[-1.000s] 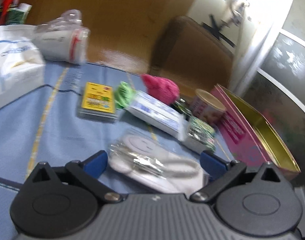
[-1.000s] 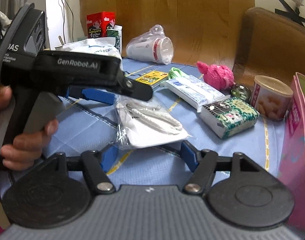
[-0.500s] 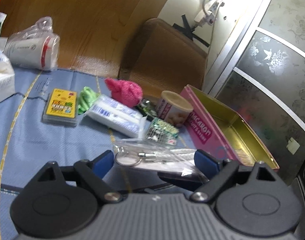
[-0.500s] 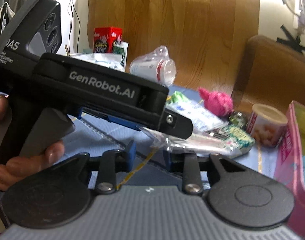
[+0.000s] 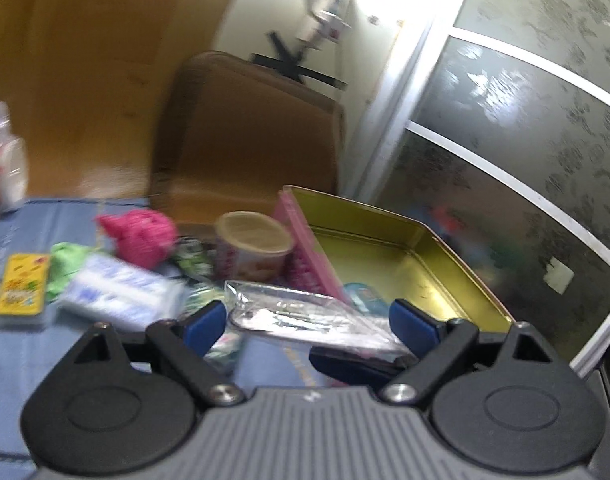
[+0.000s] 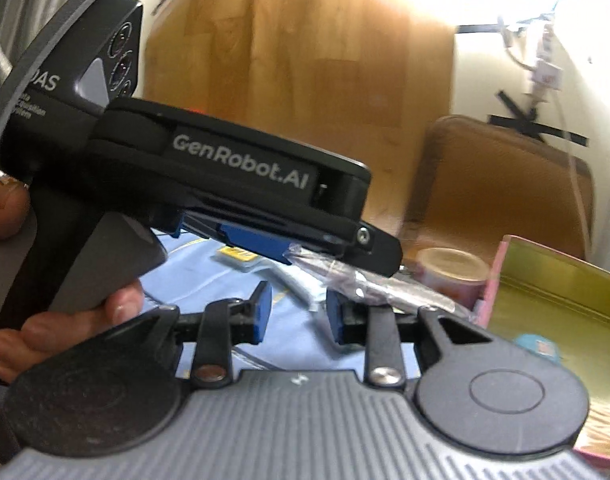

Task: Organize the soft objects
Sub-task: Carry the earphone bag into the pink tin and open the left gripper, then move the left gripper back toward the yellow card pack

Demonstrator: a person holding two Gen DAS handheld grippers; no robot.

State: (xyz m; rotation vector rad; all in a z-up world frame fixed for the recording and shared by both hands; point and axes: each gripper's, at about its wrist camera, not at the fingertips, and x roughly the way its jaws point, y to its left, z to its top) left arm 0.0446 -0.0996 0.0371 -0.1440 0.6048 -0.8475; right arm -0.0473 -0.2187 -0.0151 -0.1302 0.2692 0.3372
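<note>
We hold a clear plastic packet (image 5: 297,308) across the left gripper (image 5: 307,318), whose fingers stand fairly wide, one blue pad at each end of the packet. In the right wrist view, the same packet juts out from those fingers towards the lower right of the frame, clear of the table's blue cloth (image 5: 21,360). A hand (image 6: 65,320) at the left edge of that frame grips the left gripper's handle. The right gripper (image 6: 297,312) sits low in the middle of its frame with its fingers narrow. Only blue cloth shows in the gap between them. The packet passes just above the right-hand finger, and we cannot tell whether it touches. In the left wrist view one dark finger of the right gripper shows under the packet. Beyond the packet, right of centre, an open pink tin (image 5: 445,264) with a gold inside lies tilted. A small light-blue thing (image 6: 533,346) lies in its near corner. Just left of the tin stands a round tub (image 5: 253,236) with a beige lid. Further left on the cloth lie a pink fluffy thing (image 5: 141,232), a green cloth bundle (image 5: 63,260), a white-and-blue soft pack (image 5: 117,292) and a yellow flat box (image 5: 21,288). All of them are blurred.
</note>
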